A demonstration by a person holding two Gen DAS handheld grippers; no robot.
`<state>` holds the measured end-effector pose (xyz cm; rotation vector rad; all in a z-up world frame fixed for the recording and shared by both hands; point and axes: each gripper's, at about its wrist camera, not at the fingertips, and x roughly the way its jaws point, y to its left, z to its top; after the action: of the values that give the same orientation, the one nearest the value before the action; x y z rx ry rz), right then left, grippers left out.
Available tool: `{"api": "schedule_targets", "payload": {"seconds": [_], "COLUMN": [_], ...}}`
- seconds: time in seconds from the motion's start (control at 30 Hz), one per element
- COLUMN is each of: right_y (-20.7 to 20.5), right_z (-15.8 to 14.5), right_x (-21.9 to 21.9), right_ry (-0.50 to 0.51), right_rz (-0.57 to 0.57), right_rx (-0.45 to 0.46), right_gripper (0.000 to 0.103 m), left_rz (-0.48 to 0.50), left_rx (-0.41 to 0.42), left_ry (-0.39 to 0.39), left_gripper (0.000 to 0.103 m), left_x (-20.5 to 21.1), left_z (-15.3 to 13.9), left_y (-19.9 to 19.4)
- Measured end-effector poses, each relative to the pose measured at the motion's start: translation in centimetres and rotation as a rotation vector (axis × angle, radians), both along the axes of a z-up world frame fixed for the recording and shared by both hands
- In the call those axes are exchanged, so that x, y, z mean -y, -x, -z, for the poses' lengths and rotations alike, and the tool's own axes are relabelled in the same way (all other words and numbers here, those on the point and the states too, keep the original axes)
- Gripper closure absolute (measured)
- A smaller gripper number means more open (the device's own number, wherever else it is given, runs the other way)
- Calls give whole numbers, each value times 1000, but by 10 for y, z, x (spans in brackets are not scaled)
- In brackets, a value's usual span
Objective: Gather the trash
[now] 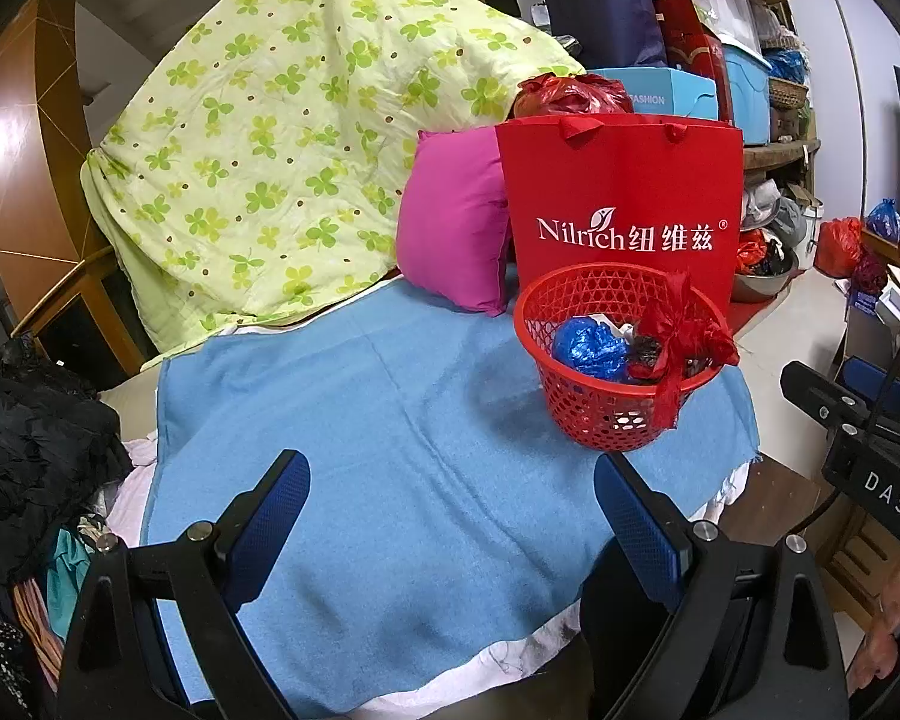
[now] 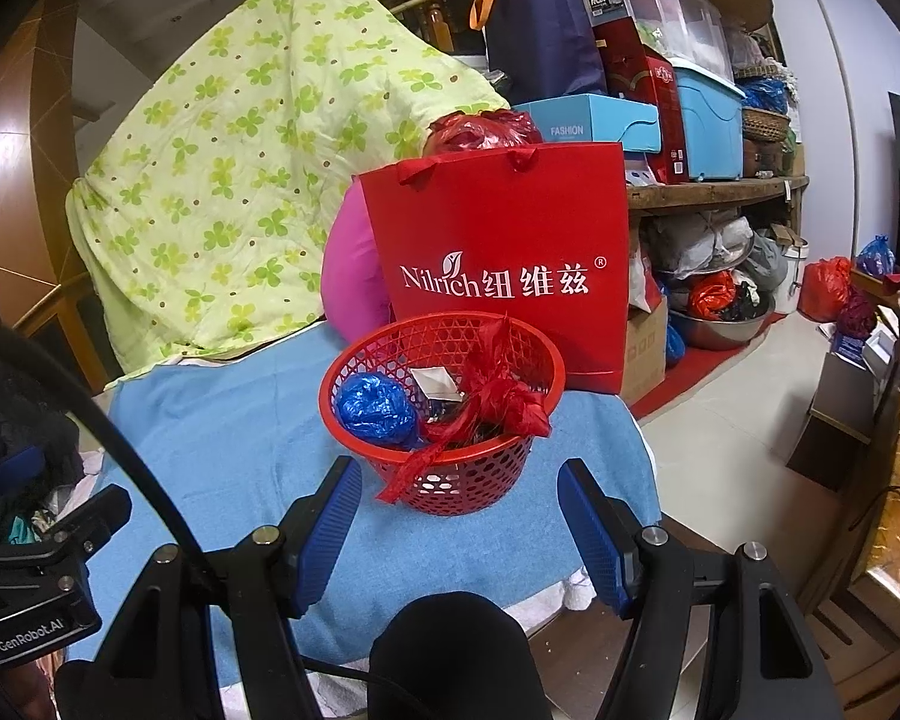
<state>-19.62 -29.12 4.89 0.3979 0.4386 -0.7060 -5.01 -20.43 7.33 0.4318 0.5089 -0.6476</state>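
Observation:
A red mesh basket (image 1: 612,414) (image 2: 450,480) stands on a blue towel (image 1: 360,420) (image 2: 222,438). It holds a crumpled blue plastic bag (image 1: 588,348) (image 2: 375,408), a red plastic bag (image 1: 684,330) (image 2: 498,402) draped over the rim, a white scrap (image 2: 435,381) and dark bits. My left gripper (image 1: 450,480) is open and empty, hovering over the towel left of the basket. My right gripper (image 2: 459,492) is open and empty, its fingers either side of the basket's near wall.
A red paper bag (image 1: 624,204) (image 2: 498,252) stands right behind the basket, with a pink pillow (image 1: 450,222) and a green clover quilt (image 1: 282,138) to its left. Black cloth (image 1: 30,438) lies at far left. Shelves with boxes (image 2: 702,120) and floor bags (image 2: 822,288) lie to the right.

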Motion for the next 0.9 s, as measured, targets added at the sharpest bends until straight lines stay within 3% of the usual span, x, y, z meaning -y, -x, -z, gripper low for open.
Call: {"api": "schedule_targets", "payload": {"seconds": [0.9], "right_y": [-1], "right_z": [-1], "right_x": [3], "right_ry": [-3], "right_rz": [-2], "right_rx": [-16], "right_gripper": [31], "left_rz": [11], "left_rx": [8], "left_ry": [-13], "left_gripper": [7], "left_x": [6], "left_z": [1], "left_y": [4]}}
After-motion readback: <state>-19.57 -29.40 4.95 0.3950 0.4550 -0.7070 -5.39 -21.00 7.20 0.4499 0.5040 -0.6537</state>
